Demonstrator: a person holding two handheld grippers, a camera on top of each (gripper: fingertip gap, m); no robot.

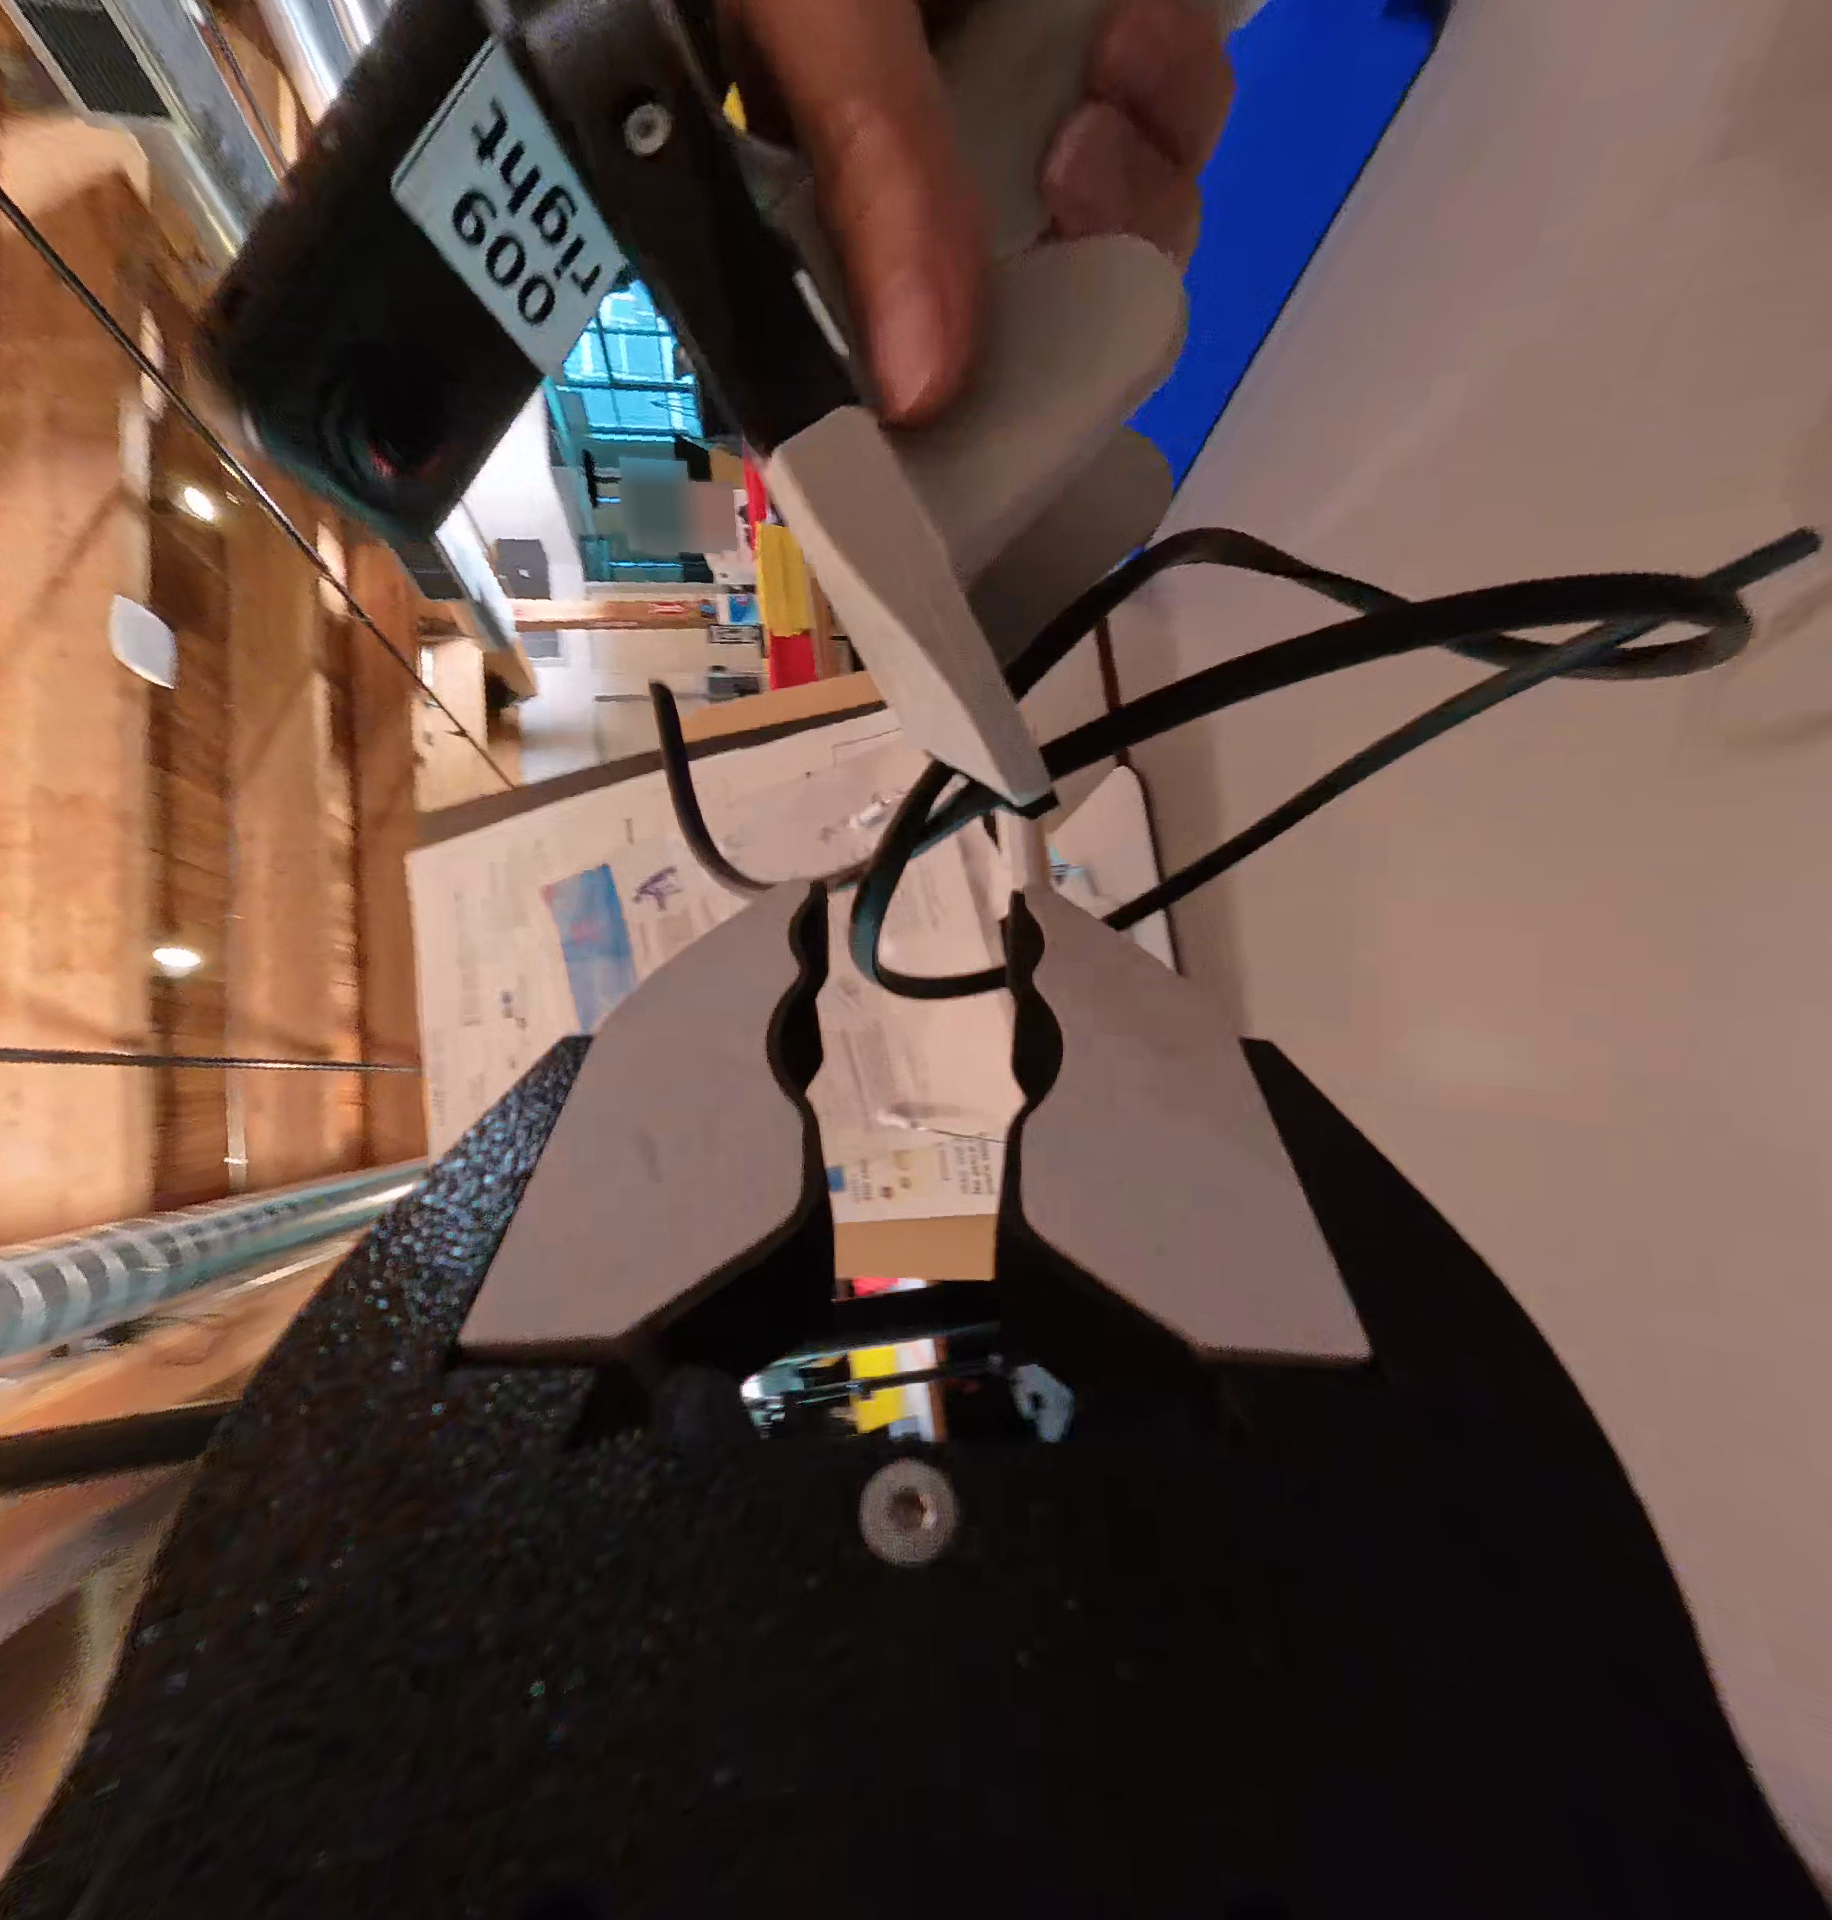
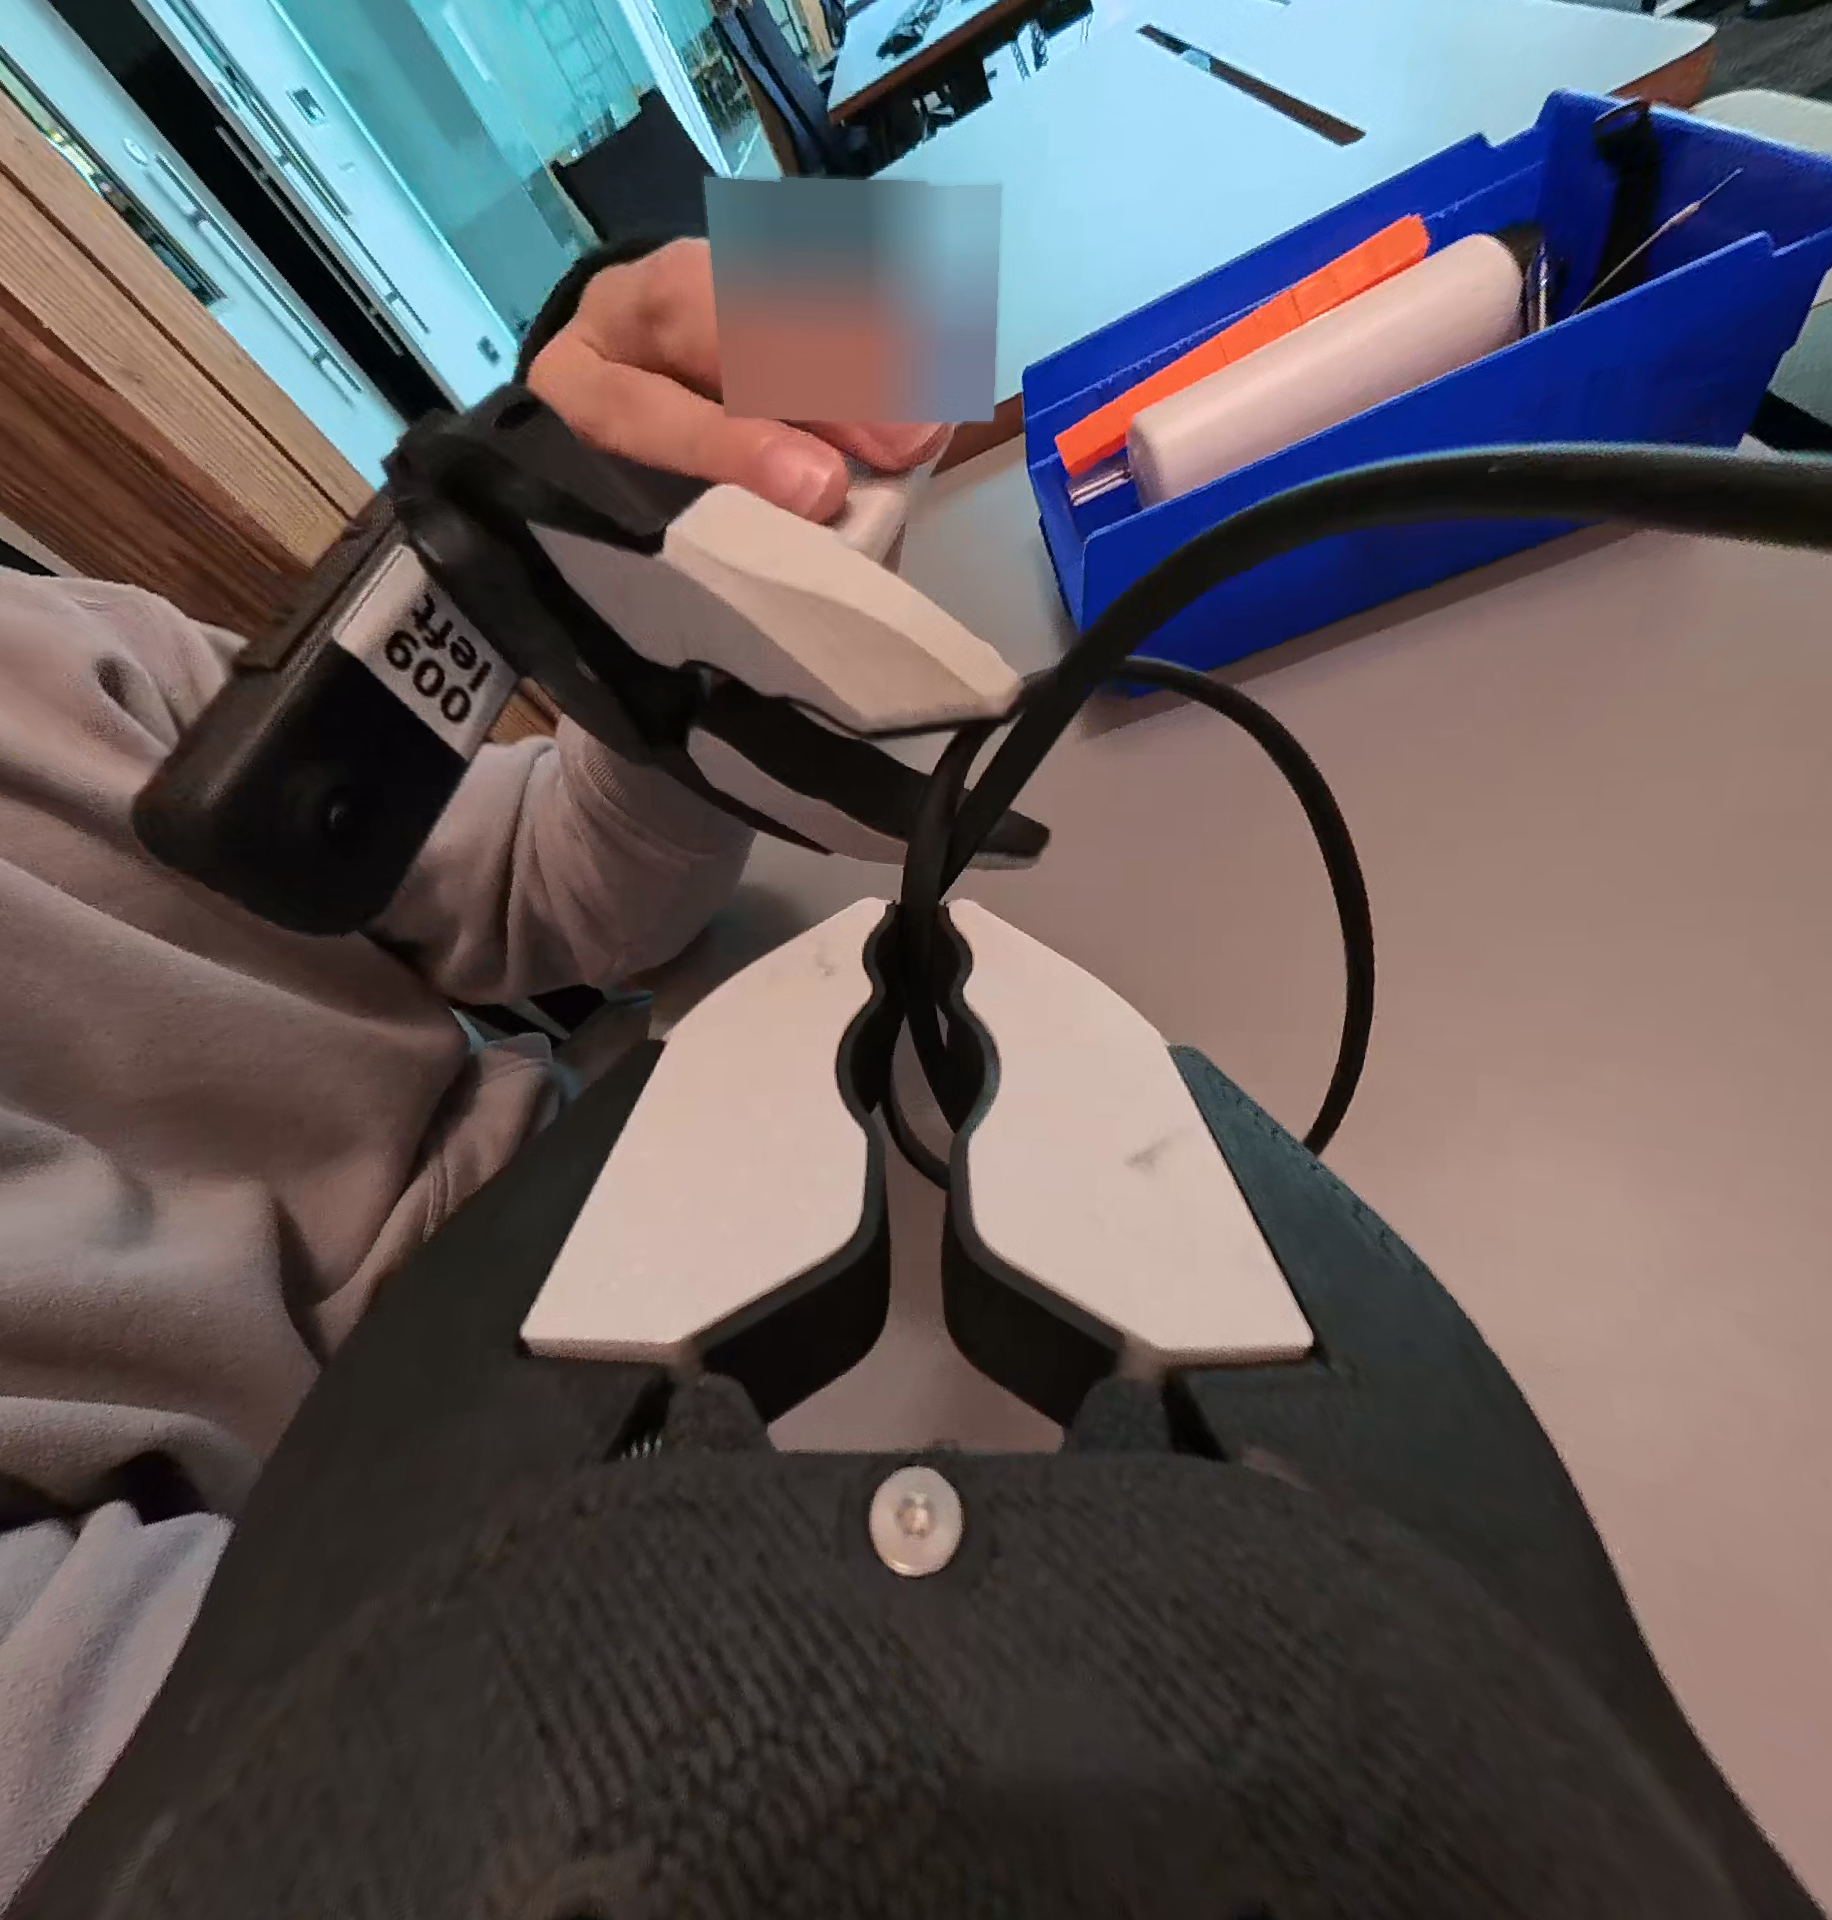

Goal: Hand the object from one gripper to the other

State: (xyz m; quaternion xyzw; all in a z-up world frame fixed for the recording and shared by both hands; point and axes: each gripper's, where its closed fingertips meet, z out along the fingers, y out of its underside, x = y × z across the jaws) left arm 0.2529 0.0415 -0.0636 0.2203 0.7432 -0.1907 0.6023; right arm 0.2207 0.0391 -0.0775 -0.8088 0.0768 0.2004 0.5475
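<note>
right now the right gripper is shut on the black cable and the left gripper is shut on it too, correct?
Not quite. The right gripper is shut on the black cable, but the left gripper is open around a loop of it, as the left wrist view shows.

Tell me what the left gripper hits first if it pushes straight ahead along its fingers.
Most likely the black cable looped just beyond the open left gripper, with the right gripper holding it close behind. Depth is hard to judge here.
</note>
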